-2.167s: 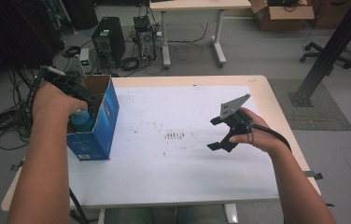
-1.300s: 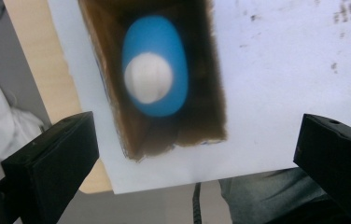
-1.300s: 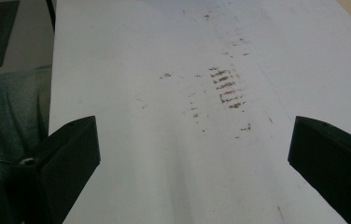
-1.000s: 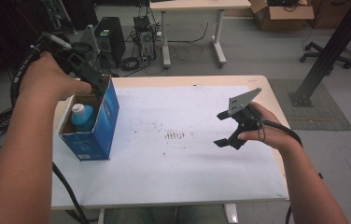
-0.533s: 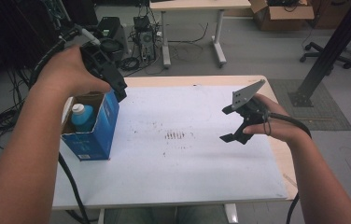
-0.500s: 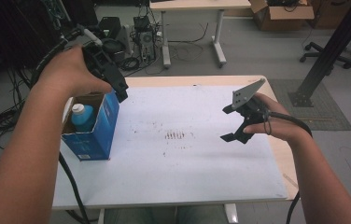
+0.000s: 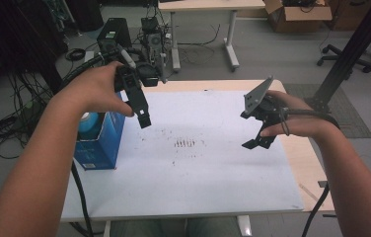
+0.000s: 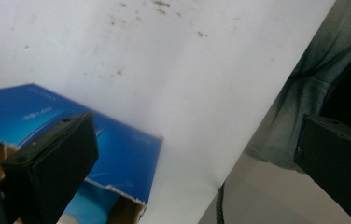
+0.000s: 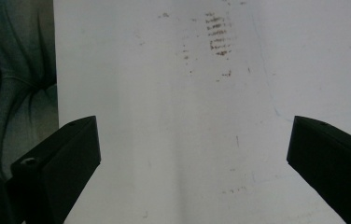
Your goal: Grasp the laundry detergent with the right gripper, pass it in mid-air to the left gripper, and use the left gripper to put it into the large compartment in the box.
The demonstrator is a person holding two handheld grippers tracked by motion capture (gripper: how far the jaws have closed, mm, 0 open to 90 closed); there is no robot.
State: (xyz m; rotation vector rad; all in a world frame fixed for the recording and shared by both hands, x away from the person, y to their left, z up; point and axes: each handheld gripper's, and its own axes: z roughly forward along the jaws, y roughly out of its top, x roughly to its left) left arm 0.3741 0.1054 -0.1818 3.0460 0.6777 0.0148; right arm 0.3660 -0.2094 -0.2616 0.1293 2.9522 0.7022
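Observation:
A blue cardboard box [image 7: 105, 144] with a torn open top stands on the left part of the white table [image 7: 208, 177]. Inside it sits a bottle with a light-blue top [image 7: 89, 124]. My left gripper [image 7: 141, 106] hangs in the air to the right of the box and above it, open, with nothing between its jaws. In the left gripper view, the left gripper [image 8: 197, 140] looks down on the blue box [image 8: 117, 154] and the table's near edge. My right gripper [image 7: 252, 131] hovers open and empty over the table's right side; in its own view the right gripper [image 9: 194, 140] is over bare tabletop.
A patch of brown marks [image 7: 186, 143] stains the table's middle. Beyond the far edge, computer cases [image 7: 112, 34] and cables lie on the floor. A black stand [image 7: 341, 59] rises at the right. The person's lap [image 8: 304, 102] lies past the near edge.
The left gripper has risen out of the blue box and swung right over the table, leaving the bottle inside. The right gripper has lifted a little and drifted right.

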